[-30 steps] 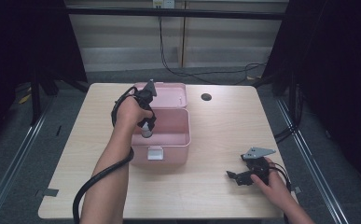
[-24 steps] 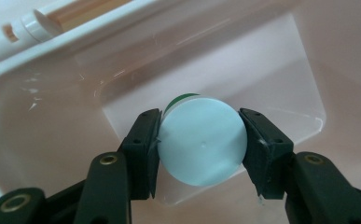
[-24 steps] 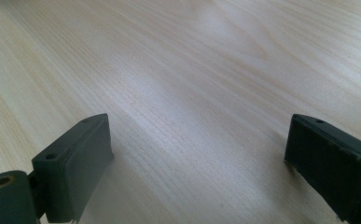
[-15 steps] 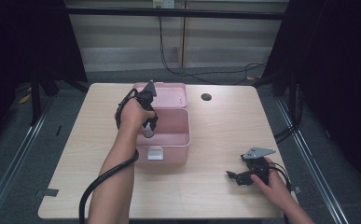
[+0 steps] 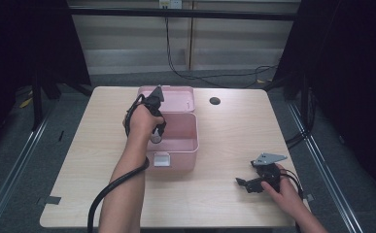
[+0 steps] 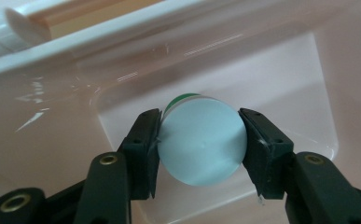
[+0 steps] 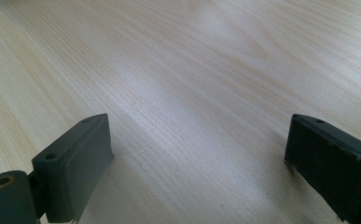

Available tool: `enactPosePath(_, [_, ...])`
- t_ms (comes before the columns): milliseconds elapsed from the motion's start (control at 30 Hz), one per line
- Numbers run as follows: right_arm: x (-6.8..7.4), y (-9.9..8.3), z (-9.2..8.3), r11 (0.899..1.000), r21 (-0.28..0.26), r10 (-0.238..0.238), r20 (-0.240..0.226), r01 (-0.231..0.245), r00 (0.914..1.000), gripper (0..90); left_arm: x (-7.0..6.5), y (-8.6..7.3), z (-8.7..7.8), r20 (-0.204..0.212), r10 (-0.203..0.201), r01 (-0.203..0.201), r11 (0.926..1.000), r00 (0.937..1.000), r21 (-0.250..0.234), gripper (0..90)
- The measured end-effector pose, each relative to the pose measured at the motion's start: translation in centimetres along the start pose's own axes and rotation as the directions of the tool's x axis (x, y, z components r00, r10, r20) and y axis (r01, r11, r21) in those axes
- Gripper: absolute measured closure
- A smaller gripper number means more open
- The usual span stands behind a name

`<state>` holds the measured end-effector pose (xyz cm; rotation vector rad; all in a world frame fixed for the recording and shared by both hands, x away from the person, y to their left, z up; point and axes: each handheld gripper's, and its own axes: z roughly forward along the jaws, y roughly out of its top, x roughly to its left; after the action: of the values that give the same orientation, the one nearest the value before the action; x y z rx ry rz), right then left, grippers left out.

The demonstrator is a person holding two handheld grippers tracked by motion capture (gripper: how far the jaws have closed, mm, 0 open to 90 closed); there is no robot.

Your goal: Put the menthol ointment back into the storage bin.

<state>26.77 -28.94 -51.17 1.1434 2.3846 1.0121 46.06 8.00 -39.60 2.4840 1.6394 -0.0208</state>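
Note:
An open pink box (image 5: 188,145) stands in the middle of the wooden table, lid back. My left gripper (image 5: 155,137) points down into its left side. In the left gripper view both jaws press on a round pale-blue container with a green band (image 6: 200,141), held just above the box's pink inner floor (image 6: 285,79). My right gripper (image 5: 241,183) rests low on the table at the front right, held by a hand. Its jaws stand wide apart over bare wood (image 7: 192,116), with nothing between them.
A white latch (image 5: 161,159) sits on the box's front wall. A dark round hole (image 5: 214,101) marks the table behind the box. Cables trail from both grippers toward the table's near edge. Dark floor and rails surround the table.
The left hand has shifted slightly along the box's left side with the container still gripped. The right gripper has stayed where it was.

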Motion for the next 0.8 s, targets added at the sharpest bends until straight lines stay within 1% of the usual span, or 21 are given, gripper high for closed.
enactPosePath(33, [0.0, 0.0, 0.0, 1.000, 0.000, 0.001, 0.000, -0.001, 1.0000, 6.8, 0.0, 0.0, 0.1, 0.003, 0.001, -0.001, 1.0000, 1.0000, 0.004, 50.4])
enactPosePath(233, [0.0, 0.0, 0.0, 1.000, 0.000, 0.000, 0.000, 0.000, 1.0000, 6.8, 0.1, 0.1, 0.7, -0.003, -0.014, 0.014, 0.9999, 0.9999, -0.006, 50.4])
enactPosePath(333, [0.0, 0.0, 0.0, 1.000, 0.000, 0.000, 0.000, 0.000, 1.0000, 6.8, 0.0, 0.0, 1.1, 0.004, -0.039, 0.039, 0.9992, 0.9992, -0.012, 50.4])
enactPosePath(400, [0.0, 0.0, 0.0, 1.000, 0.000, 0.001, 0.000, -0.001, 1.0000, 6.8, 0.2, 0.0, 1.3, 0.010, -0.032, 0.032, 0.9994, 0.9994, -0.011, 50.3])
enactPosePath(433, [0.0, 0.0, 0.0, 1.000, 0.000, 0.000, 0.000, 0.000, 1.0000, 6.8, 0.1, 0.0, 1.4, 0.007, -0.040, 0.040, 0.9990, 0.9992, -0.018, 50.3])
enactPosePath(467, [0.0, 0.0, 0.0, 1.000, 0.000, 0.000, 0.000, 0.000, 1.0000, 6.8, 0.2, 0.0, 1.5, 0.005, -0.030, 0.030, 0.9994, 0.9995, -0.015, 50.3])
enactPosePath(500, [0.0, 0.0, 0.0, 1.000, 0.000, 0.001, 0.000, -0.001, 1.0000, 6.8, 0.2, -0.1, 1.7, 0.003, -0.039, 0.039, 0.9990, 0.9992, -0.021, 50.3])
enactPosePath(567, [0.0, 0.0, 0.0, 1.000, 0.000, 0.000, 0.000, 0.000, 1.0000, 6.8, 0.3, -0.1, 1.8, 0.004, -0.036, 0.036, 0.9991, 0.9994, -0.021, 50.3])
enactPosePath(633, [0.0, 0.0, 0.0, 1.000, 0.000, 0.000, 0.000, 0.000, 1.0000, 6.7, 0.3, -0.1, 1.9, 0.001, -0.041, 0.041, 0.9989, 0.9992, -0.023, 50.3])
enactPosePath(667, [0.0, 0.0, 0.0, 1.000, 0.000, 0.000, 0.000, 0.000, 1.0000, 6.8, 0.3, -0.1, 2.0, 0.006, -0.047, 0.047, 0.9985, 0.9989, -0.028, 50.3])
enactPosePath(733, [0.0, 0.0, 0.0, 1.000, -0.001, -0.002, -0.001, 0.002, 1.0000, 6.8, 0.3, -0.1, 2.1, 0.011, -0.041, 0.042, 0.9987, 0.9991, -0.029, 50.3])
enactPosePath(800, [0.0, 0.0, 0.0, 1.000, -0.001, -0.005, -0.002, 0.005, 1.0000, 6.7, 0.4, -0.1, 2.1, 0.005, -0.036, 0.036, 0.9988, 0.9993, -0.033, 50.3])
